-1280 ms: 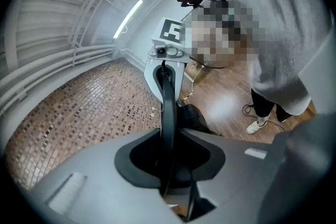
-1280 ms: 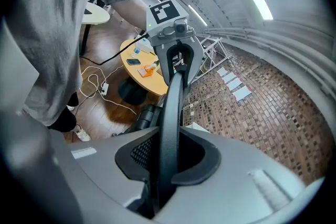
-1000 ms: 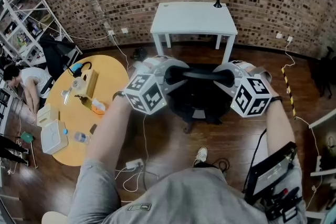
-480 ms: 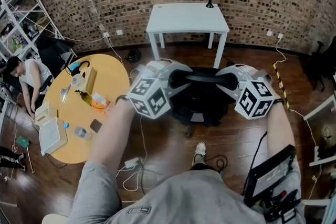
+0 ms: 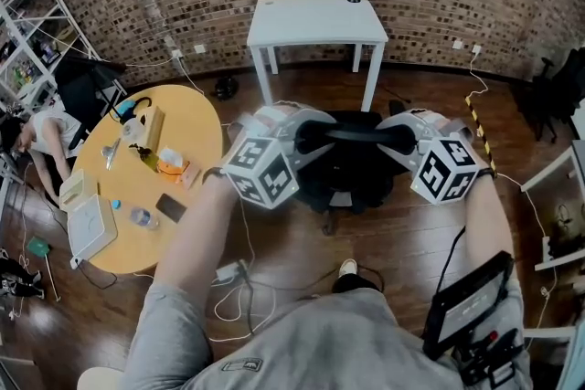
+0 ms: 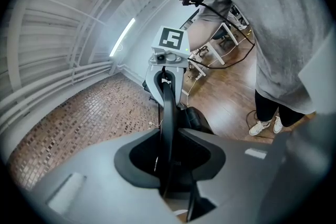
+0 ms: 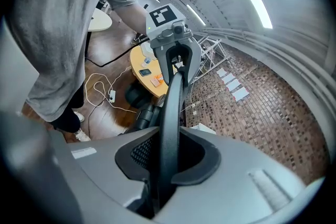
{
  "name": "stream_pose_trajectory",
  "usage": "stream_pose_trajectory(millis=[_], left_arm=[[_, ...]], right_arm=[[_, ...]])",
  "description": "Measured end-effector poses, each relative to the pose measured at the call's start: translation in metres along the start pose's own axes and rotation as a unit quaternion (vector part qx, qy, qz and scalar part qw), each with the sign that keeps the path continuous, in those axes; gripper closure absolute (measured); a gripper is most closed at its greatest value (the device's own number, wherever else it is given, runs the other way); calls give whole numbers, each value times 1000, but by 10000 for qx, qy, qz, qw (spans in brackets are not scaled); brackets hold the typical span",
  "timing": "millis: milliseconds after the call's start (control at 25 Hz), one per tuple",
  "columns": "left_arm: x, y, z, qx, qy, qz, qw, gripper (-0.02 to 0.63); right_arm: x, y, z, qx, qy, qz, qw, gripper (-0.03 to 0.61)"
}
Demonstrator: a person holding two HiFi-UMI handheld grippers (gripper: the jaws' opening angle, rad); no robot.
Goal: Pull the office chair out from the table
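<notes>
The black office chair (image 5: 347,173) stands on the wood floor in front of me, apart from the white table (image 5: 315,18) by the brick wall. Both grippers hold the thin top rim of its backrest (image 5: 352,134). My left gripper (image 5: 306,138) is shut on the rim's left end, my right gripper (image 5: 398,140) on its right end. In the left gripper view the rim (image 6: 167,113) runs from my left gripper (image 6: 167,153) straight to the other gripper. The right gripper view shows the same rim (image 7: 172,107) clamped in my right gripper (image 7: 167,155).
A round yellow table (image 5: 187,155) with small items stands close on the left, a person (image 5: 37,137) crouching beyond it by metal shelves (image 5: 37,23). Cables and a power strip (image 5: 228,272) lie on the floor by my feet. White furniture (image 5: 562,192) sits at the right.
The chair has come back toward me with both grippers still on its backrest. The gap of floor between chair and white table has widened.
</notes>
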State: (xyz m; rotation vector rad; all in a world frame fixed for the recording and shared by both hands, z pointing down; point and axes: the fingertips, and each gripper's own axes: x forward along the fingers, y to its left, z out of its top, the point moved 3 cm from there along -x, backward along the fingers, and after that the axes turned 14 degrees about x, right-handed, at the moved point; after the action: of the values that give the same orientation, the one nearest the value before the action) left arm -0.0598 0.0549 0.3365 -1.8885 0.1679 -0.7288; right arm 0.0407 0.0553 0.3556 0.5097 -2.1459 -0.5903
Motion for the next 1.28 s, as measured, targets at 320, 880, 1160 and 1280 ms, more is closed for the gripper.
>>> stream_pose_trajectory(millis=[320, 880, 1160, 1280], left_arm=[[-6, -10, 39, -29, -188, 47, 9998, 517], [-6, -11, 57, -369, -166, 447, 9982, 501], [-16, -3, 55, -1261, -449, 1085, 9850, 448], [-25, 1, 60, -1755, -749, 1451, 9708, 445]], right_arm=[[-29, 23, -5, -107, -125, 42, 9999, 505], [-42, 31, -10, -298, -290, -187, 9990, 479], [-65, 21, 7, 425, -1170, -420, 9913, 396], [-75, 20, 9, 624, -1482, -618, 9851, 365]])
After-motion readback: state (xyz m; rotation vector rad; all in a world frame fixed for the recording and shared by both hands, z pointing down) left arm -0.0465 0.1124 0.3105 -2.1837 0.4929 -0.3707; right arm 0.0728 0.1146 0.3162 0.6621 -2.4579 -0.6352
